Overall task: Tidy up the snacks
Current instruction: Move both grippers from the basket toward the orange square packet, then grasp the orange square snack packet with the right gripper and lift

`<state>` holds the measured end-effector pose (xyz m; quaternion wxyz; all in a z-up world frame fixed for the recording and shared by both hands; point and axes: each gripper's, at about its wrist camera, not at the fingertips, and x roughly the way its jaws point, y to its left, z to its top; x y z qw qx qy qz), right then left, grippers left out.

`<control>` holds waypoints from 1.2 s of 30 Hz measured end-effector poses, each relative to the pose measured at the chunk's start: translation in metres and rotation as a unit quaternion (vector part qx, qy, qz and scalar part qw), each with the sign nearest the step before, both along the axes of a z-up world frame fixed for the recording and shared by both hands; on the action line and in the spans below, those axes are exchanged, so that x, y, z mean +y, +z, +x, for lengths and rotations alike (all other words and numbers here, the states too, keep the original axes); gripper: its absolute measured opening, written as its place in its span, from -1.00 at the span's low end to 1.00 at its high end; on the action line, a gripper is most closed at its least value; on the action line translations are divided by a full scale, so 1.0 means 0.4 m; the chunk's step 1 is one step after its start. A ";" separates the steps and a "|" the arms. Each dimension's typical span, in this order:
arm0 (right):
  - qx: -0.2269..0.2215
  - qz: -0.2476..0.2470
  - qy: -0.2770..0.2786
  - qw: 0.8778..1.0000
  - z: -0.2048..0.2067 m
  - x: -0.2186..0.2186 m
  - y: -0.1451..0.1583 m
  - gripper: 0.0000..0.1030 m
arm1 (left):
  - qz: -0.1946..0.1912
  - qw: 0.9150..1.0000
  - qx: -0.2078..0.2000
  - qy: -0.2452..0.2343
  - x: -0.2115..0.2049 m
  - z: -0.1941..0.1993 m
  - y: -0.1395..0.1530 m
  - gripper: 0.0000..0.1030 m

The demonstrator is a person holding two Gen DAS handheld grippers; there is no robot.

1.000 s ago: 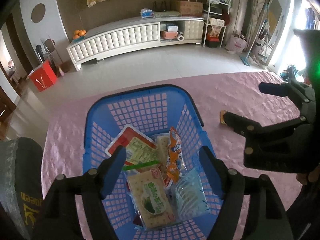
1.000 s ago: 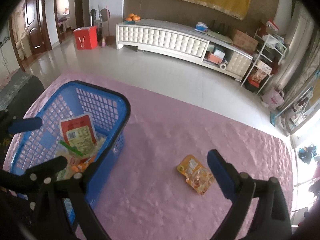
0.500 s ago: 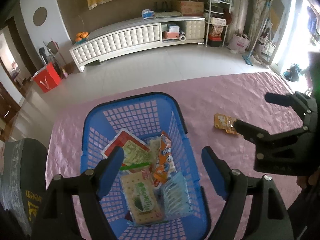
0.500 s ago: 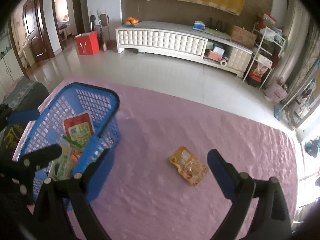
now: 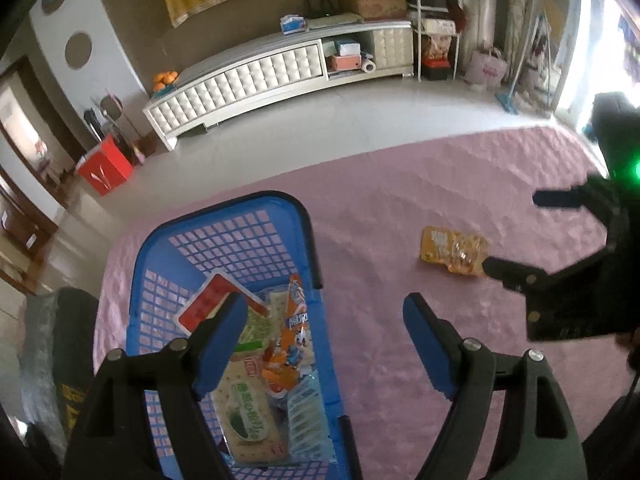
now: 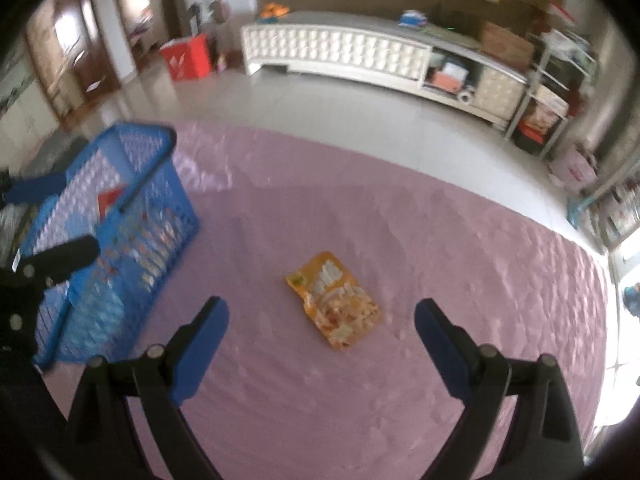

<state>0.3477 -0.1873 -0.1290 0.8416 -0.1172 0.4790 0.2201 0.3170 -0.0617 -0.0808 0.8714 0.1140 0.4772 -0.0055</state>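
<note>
Both tongs have shifted from the basket toward a loose snack pouch.

The left tongs [image 5: 324, 344], spread and empty, now straddle the blue basket's [image 5: 224, 216] right rim; the right tongs [image 6: 320, 334], spread and empty, now frame the orange pouch [image 6: 334, 300] lying mid-tabletop [image 6: 440, 248], well apart from the basket. The basket, at the tabletop's left edge, holds a cracker packet [image 5: 244, 420], a red-and-green pack [image 5: 212, 304] and an orange wrapper [image 5: 294, 340].
</note>
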 end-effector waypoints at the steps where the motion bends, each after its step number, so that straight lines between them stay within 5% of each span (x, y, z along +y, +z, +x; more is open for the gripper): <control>1: 0.001 0.001 0.011 1.000 0.005 -0.005 -0.011 0.87 | 0.007 1.000 0.002 -0.002 -0.011 -0.001 -0.005 0.52; 7: 0.050 0.027 0.069 0.996 0.040 -0.025 -0.086 0.87 | 0.046 0.999 0.012 -0.016 -0.088 0.001 -0.040 0.52; 11: 0.016 -0.004 0.124 0.992 0.038 -0.034 -0.118 0.87 | 0.107 0.993 0.017 -0.041 -0.162 0.005 -0.070 0.52; 16: 0.034 0.018 0.143 0.989 0.067 -0.056 -0.164 0.87 | 0.139 0.989 0.052 -0.027 -0.198 0.031 -0.135 0.52; 21: 0.041 -0.026 0.160 0.986 0.097 -0.030 -0.225 0.87 | 0.098 0.992 0.075 -0.015 -0.216 0.058 -0.170 0.52; 23: 0.059 -0.017 0.155 0.986 0.119 -0.026 -0.252 0.89 | 0.104 0.991 0.080 -0.008 -0.224 0.068 -0.194 0.52; 27: 0.026 -0.003 0.161 0.987 0.120 -0.027 -0.261 0.89 | 0.100 0.992 0.081 -0.011 -0.243 0.067 -0.228 0.52; 29: 0.006 -0.004 0.172 0.985 0.112 -0.032 -0.265 0.81 | 0.103 0.991 0.085 -0.018 -0.251 0.061 -0.241 0.52; 31: -0.006 0.013 0.182 0.983 0.102 -0.043 -0.255 0.21 | 0.106 0.991 0.082 -0.021 -0.259 0.057 -0.247 0.52; 33: 0.000 0.021 0.177 0.984 0.100 -0.055 -0.246 0.00 | 0.095 0.992 0.079 -0.022 -0.261 0.055 -0.242 0.52; 36: 0.001 0.029 0.161 0.987 0.109 -0.066 -0.244 -0.06 | 0.088 0.993 0.076 -0.020 -0.260 0.052 -0.235 0.52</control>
